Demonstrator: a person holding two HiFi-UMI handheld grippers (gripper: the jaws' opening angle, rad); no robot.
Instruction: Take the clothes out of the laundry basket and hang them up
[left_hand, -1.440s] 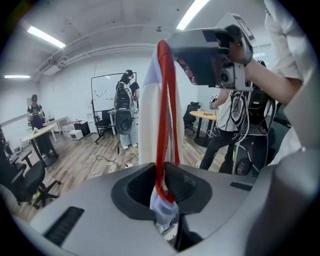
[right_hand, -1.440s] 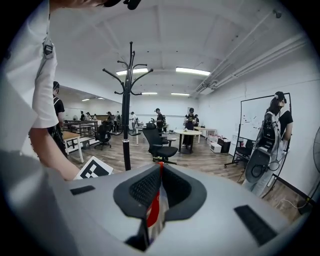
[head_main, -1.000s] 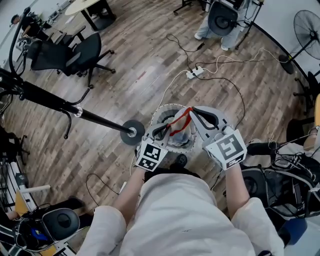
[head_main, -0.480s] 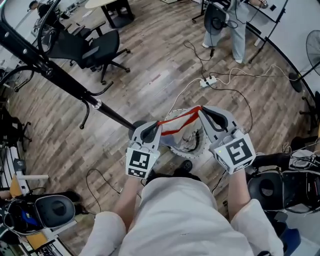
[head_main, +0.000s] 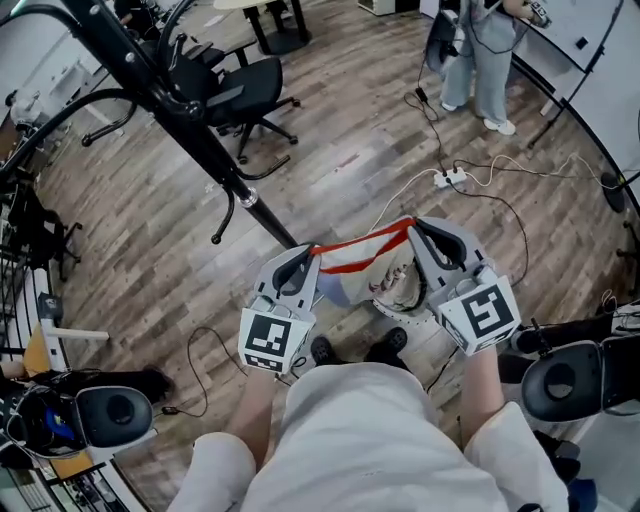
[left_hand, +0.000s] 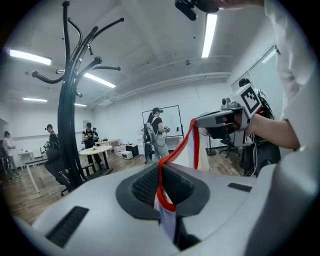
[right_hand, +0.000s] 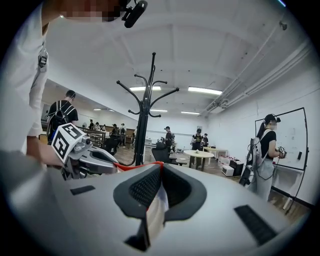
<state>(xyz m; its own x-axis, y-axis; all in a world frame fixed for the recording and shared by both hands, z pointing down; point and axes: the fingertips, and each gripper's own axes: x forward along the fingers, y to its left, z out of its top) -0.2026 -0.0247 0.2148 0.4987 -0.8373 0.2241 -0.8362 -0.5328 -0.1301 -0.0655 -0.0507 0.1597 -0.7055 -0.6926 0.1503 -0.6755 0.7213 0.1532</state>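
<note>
Head view, garment: a pale garment (head_main: 352, 288) with a red edge (head_main: 362, 252) is hanging stretched between both tools, above the laundry basket (head_main: 400, 312) on the wooden floor (head_main: 330, 130).
Head view, grip: the left gripper (head_main: 300, 262) and the right gripper (head_main: 424, 236) are each pinching one end of the red edge, probably to spread the cloth open for hanging.
Head view, target: the black coat rack (head_main: 205, 150) is standing to the far left, well apart from the garment.
Left gripper view, jaws: they are clamping narrowly on the red edge (left_hand: 161, 187), with pale cloth dangling below the pads.
Right gripper view, jaws: they are nipping the opposite end (right_hand: 159, 172), nearly closed, and cloth is hanging beneath them. The coat rack (right_hand: 145, 115) is rising straight ahead, so the garment seems to be heading there.
Writing: only the black-and-white square markers (head_main: 268, 342) on the grippers are showing, and no brand or readable word is appearing.
</note>
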